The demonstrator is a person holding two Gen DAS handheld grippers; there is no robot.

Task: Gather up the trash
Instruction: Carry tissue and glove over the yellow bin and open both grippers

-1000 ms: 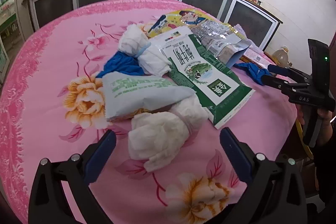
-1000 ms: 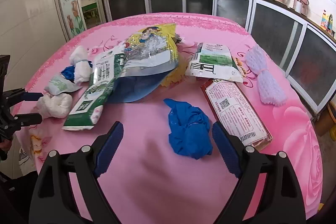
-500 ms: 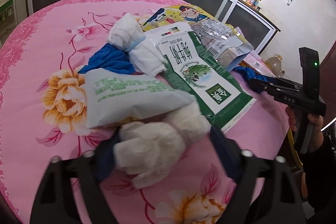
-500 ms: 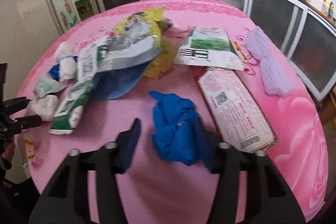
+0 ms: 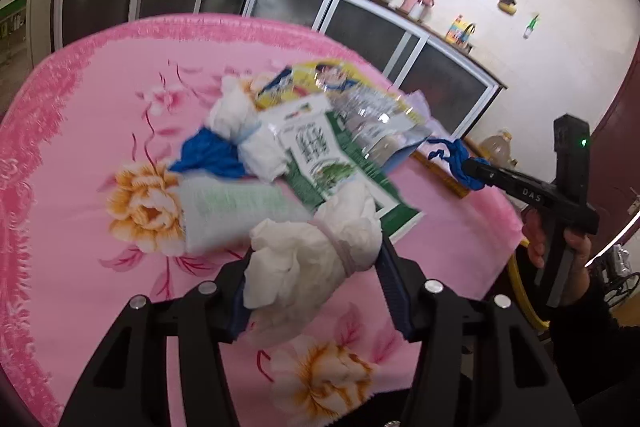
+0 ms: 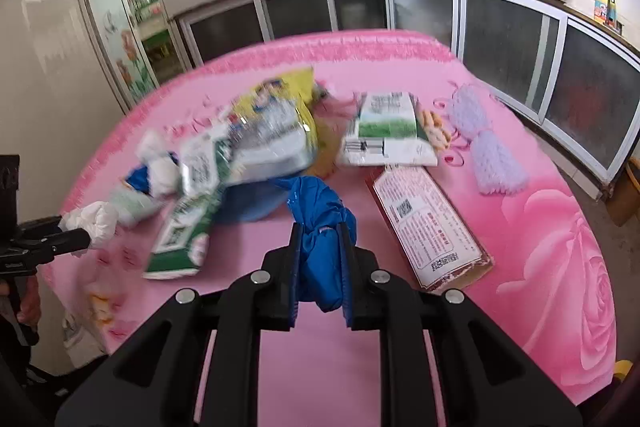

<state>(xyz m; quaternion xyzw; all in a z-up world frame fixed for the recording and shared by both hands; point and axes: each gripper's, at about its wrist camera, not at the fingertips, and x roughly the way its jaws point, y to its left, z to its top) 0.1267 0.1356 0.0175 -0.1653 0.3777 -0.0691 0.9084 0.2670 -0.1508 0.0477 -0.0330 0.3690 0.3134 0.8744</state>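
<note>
The left gripper [image 5: 316, 291] is clamped on a white knotted plastic bag [image 5: 312, 263], which sits between its two fingers and appears raised above the pink floral tablecloth [image 5: 80, 147], at the near edge of the litter pile. The right gripper [image 6: 320, 275] is closed narrowly on a crumpled blue plastic bag [image 6: 322, 227]; the bag bulges out ahead of the fingertips and hangs between the blue pads [image 6: 295, 267]. In the left wrist view, the right gripper [image 5: 476, 169] appears at the right edge of the table with the blue bag [image 5: 456, 159] dangling from its tip. The remaining trash lies on the tablecloth: a green-and-white wrapper [image 6: 180, 227], a yellow snack bag [image 6: 280, 111], a second white knotted bag [image 5: 248, 131] touching a blue scrap [image 5: 208, 155], a white-and-green packet [image 6: 388, 135], a red-brown flat package [image 6: 432, 223] and a lavender knitted item [image 6: 486, 147] well apart on the right.
</note>
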